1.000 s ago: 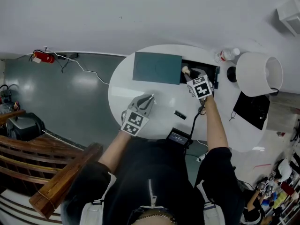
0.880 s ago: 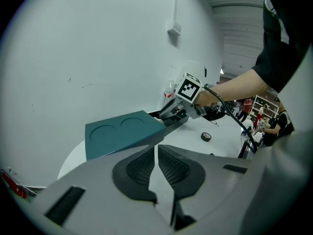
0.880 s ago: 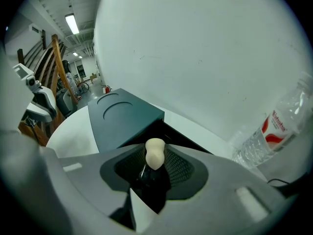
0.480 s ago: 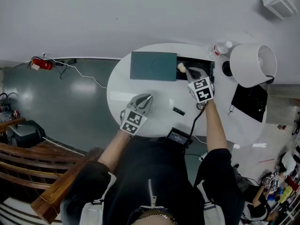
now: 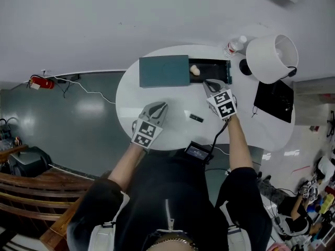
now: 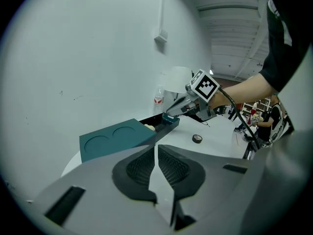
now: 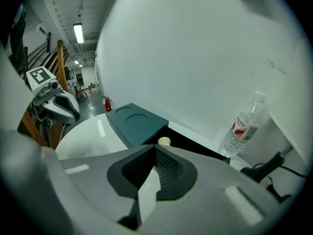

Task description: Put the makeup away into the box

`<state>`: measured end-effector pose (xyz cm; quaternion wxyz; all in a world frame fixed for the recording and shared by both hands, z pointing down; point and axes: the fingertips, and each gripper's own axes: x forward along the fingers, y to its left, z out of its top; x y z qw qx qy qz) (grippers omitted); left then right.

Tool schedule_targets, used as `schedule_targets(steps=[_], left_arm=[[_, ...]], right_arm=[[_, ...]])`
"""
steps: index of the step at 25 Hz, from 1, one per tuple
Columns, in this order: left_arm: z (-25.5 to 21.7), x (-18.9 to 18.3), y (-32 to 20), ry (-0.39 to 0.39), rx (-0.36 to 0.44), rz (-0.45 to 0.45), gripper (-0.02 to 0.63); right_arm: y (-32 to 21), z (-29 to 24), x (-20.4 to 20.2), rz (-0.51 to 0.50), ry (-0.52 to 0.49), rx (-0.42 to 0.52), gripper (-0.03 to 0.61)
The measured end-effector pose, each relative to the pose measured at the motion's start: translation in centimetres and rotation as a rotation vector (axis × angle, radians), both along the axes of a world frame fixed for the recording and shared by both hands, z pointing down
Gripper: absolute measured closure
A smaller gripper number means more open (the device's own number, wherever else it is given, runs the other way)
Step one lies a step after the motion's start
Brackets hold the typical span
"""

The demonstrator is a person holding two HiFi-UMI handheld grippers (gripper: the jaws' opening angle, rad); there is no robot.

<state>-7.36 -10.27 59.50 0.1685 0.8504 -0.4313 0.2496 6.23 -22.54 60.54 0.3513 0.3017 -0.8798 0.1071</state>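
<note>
Cream piece already in teal box; dark compact left on table. Your right gripper, left gripper both closed, empty.

Your views are evenly bright: ceiling strip lights glare, the floor carries a pale sheen, fisheye edges curve and darken.

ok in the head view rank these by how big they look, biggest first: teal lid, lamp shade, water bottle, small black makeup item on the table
1. lamp shade, though it stands taller, so nearer the camera, and may only look bigger than the lid
2. teal lid
3. water bottle
4. black makeup item
</note>
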Motion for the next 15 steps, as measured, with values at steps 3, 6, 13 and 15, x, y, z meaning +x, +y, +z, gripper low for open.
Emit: schedule_targets(steps=[3, 6, 13, 15], left_arm=[[-0.2, 0.1, 0.2, 0.004, 0.005, 0.014, 0.600], [-0.2, 0.4, 0.5, 0.008, 0.006, 0.029, 0.600], [-0.1, 1.7, 1.3, 0.015, 0.010, 0.082, 0.600], [-0.2, 2.1, 1.6, 0.016, 0.013, 0.095, 0.600]], right_arm=[[1.2, -0.2, 0.6, 0.015, -0.003, 0.001, 0.572], [2.5, -0.4, 0.8, 0.017, -0.012, 0.004, 0.572], [5.7, -0.9, 1.3, 0.014, -0.034, 0.015, 0.572], [6.7, -1.1, 1.4, 0.020, -0.046, 0.025, 0.572]])
